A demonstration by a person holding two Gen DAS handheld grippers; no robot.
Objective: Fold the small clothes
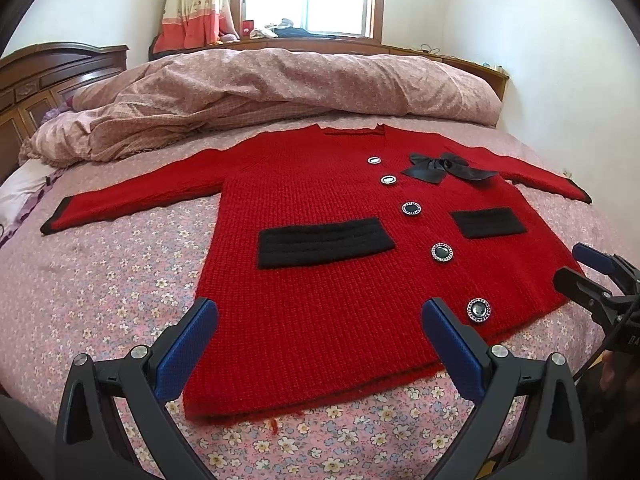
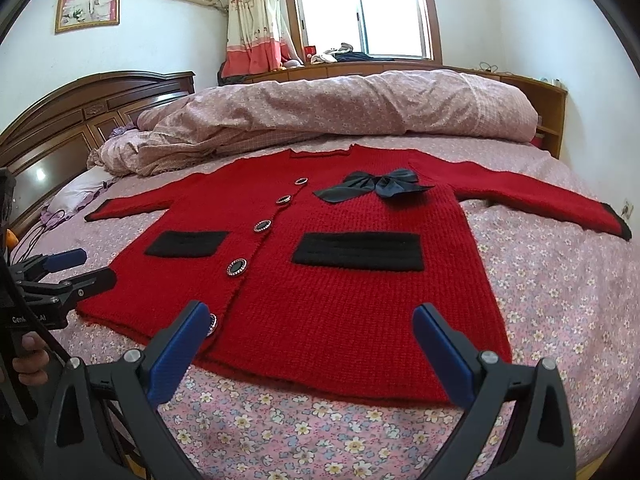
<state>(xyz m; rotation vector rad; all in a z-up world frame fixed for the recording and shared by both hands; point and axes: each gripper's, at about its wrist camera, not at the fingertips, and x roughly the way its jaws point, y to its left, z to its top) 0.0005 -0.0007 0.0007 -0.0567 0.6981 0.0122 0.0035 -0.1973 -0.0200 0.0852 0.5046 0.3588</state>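
Left wrist view: bed with pink floral sheet [image 1: 100,280], red knit cardigan with black pockets [image 1: 320,300] spread flat on it, front up, sleeves out. Left gripper [image 1: 320,320] fingers spread wide above the hem. Right gripper [image 2: 312,324] likewise spread, holding nothing.

**Two wrist cams, same bed**

Both sit low at the near edge of the bed [image 1: 100,280], facing the window [image 2: 362,8]; left cam close over the cardigan [image 1: 320,288] hem's left half, right cam over the right; both share the whole cardigan and the duvet [image 2: 340,104].
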